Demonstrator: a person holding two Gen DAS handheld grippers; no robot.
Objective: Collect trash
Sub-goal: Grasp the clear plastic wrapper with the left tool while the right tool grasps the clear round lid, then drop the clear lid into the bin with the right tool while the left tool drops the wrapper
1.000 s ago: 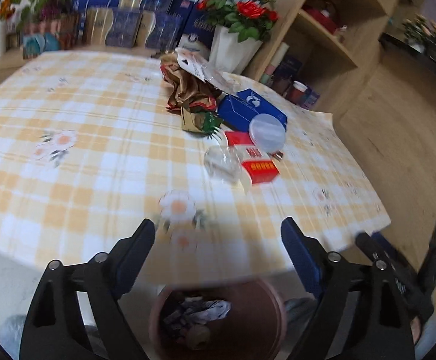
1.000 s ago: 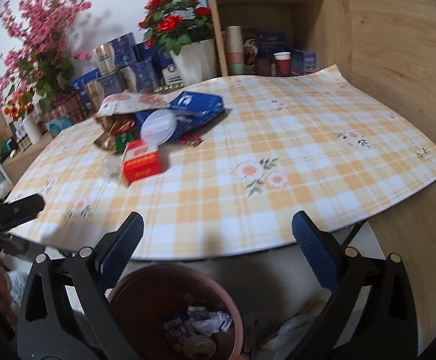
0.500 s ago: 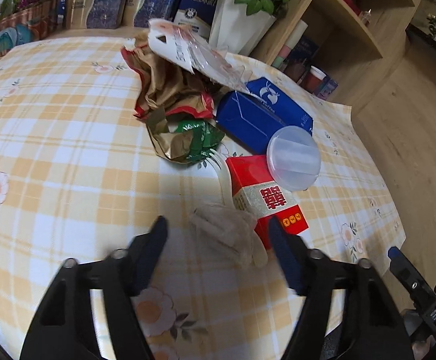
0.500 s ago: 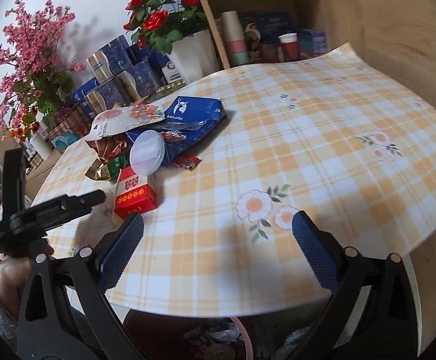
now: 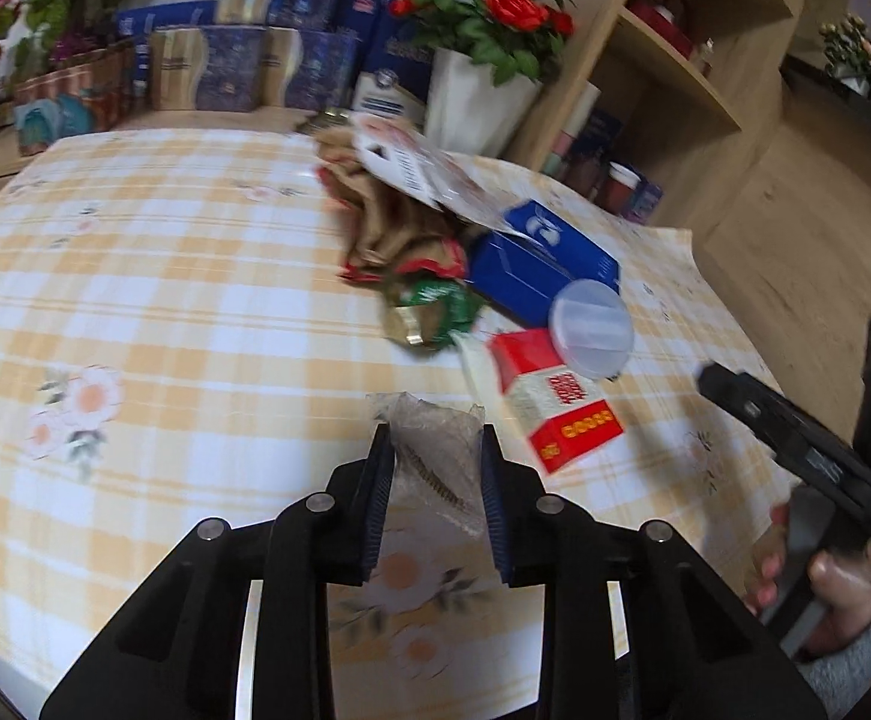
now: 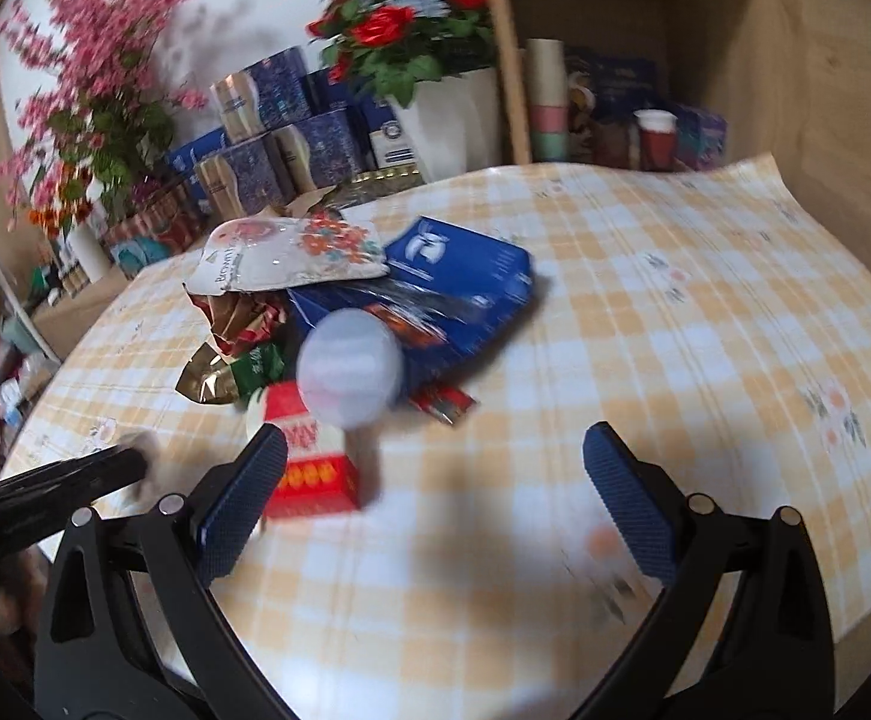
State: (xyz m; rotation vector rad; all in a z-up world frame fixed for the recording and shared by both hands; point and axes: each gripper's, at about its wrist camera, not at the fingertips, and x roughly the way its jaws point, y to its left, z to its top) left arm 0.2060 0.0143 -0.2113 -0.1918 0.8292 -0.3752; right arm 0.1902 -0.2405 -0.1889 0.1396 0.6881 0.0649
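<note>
The left gripper (image 5: pixel 432 450) has just been closing its jaws onto the crumpled clear plastic wrapper (image 5: pixel 435 450) lying between them to lift it as trash, while the right gripper (image 6: pixel 435 480) hangs wide and empty, the red-and-white carton (image 6: pixel 309 468) by its left finger.

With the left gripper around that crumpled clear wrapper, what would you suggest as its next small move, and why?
Probably finish the squeeze, then lift. The left gripper has just been closing, and the clear wrapper sits between its fingers, seemingly touching both, though a firm pinch is not certain. The wrapper lies on the table, clear of the red box.
</note>
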